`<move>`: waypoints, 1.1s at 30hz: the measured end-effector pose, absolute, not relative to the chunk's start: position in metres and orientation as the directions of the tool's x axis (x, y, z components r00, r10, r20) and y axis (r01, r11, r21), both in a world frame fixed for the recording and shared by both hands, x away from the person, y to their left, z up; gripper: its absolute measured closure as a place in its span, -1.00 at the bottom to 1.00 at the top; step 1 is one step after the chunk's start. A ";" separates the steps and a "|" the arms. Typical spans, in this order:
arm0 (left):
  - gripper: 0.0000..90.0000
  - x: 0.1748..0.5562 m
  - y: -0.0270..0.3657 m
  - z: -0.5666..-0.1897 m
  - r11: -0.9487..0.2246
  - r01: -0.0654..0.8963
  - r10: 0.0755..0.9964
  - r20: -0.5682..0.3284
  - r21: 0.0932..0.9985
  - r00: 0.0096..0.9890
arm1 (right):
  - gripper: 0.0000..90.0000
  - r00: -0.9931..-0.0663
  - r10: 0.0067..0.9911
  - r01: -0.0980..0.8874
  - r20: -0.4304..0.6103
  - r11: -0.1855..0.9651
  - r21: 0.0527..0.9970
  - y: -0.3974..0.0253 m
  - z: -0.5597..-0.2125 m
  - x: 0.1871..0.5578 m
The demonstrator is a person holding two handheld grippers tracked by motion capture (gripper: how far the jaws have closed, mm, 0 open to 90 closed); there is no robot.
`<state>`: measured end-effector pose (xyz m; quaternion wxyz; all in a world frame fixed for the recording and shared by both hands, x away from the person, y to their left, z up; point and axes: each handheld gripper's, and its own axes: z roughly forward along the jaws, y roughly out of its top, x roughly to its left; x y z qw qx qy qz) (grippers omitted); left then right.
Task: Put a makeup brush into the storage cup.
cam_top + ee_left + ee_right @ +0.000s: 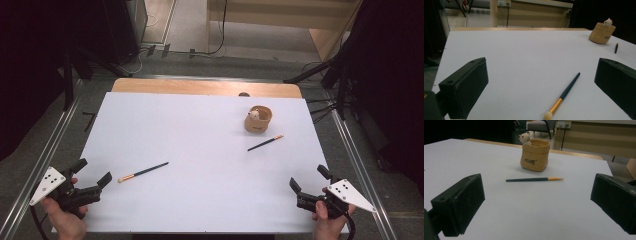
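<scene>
A dark-handled brush with a gold ferrule and pale tip [143, 171] [563, 95] lies on the white table sheet [200, 160], just right of my left gripper [92, 177] [541, 85], which is open and empty. A thinner dark brush with a gold end [265, 143] [534, 179] [616, 48] lies near a tan sack-shaped pot with a small bear figure [258, 120] [534, 155] [602, 33] at the back right. Near the front right corner sits my right gripper [310, 180] [536, 202], open and empty, well short of that brush.
The white sheet covers a wooden tabletop [205, 87] whose far edge shows. Metal rails [55, 145] run along both sides, with dark stands and cables [330, 75] on the floor beyond. A person's hands [67, 222] hold both grippers at the near edge.
</scene>
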<state>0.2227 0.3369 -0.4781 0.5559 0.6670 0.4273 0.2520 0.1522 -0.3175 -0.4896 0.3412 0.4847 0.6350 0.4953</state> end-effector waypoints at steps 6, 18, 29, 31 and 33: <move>-1.00 0.227 0.332 -0.472 -0.047 0.296 0.838 -0.124 0.954 0.532 | -1.00 -0.313 0.949 0.272 0.034 0.055 0.961 -0.317 -0.489 0.153; -1.00 0.244 0.314 -0.450 -0.139 0.314 0.775 -0.094 0.939 0.625 | -1.00 -0.320 0.947 0.284 0.042 0.053 0.957 -0.317 -0.483 0.154; -1.00 0.262 0.298 -0.426 -0.236 0.341 0.729 -0.066 0.910 0.681 | -1.00 -0.344 0.938 0.292 0.040 0.066 0.954 -0.305 -0.478 0.161; -1.00 0.267 0.296 -0.420 -0.244 0.340 0.727 -0.061 0.908 0.684 | -1.00 -0.353 0.936 0.292 0.020 0.089 0.952 -0.301 -0.479 0.162; -1.00 0.271 0.294 -0.416 -0.249 0.342 0.732 -0.055 0.906 0.679 | -1.00 -0.358 0.934 0.294 0.019 0.093 0.951 -0.300 -0.480 0.163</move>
